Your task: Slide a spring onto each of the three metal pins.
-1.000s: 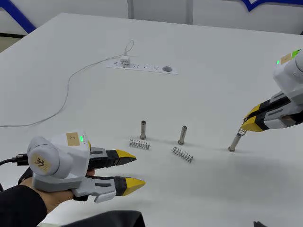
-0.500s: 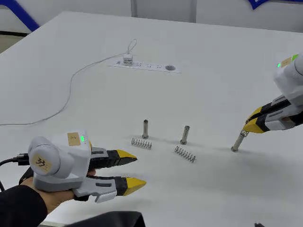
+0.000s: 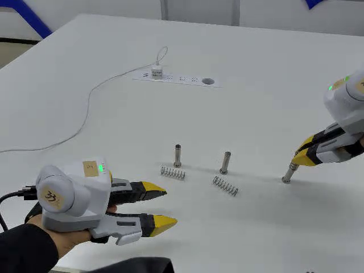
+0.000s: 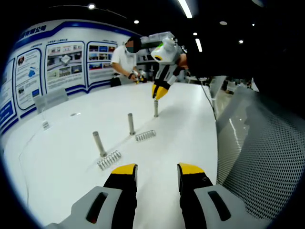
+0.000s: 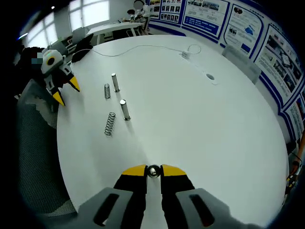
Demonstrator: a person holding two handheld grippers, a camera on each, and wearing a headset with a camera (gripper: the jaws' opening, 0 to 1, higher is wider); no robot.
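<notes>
- We see the left gripper (image 3: 162,205), white-bodied with yellow-tipped black jaws, held in a hand (image 3: 54,242) low at the near edge of the white tabletop (image 3: 256,91). Its jaws stand well apart, with nothing between them.
- Ahead of it stand two short grey metal pins, both upright and bare: the left pin (image 3: 177,155) and the middle pin (image 3: 226,162).
- A small steel coil spring lies flat on the table in front of each. The left spring (image 3: 172,172) is just beside the foot of the left pin, and the middle spring (image 3: 226,186) lies at a slant near the foot of the middle pin.
- The third pin (image 3: 288,174) stands apart to the right and leans, its top meeting the tips of the right gripper (image 3: 297,162).
- In the right gripper view the jaws are pinched in on a small round metal end seen from straight above.
- In the head view the pin's upper part looks ribbed — we take this for the third spring (image 5: 153,171), seated on the pin's top, though the coils are too small to be sure.
- At the far side lies a flat white power strip (image 3: 176,78), with a thin white cable (image 3: 85,111) curving off to the left.
</notes>
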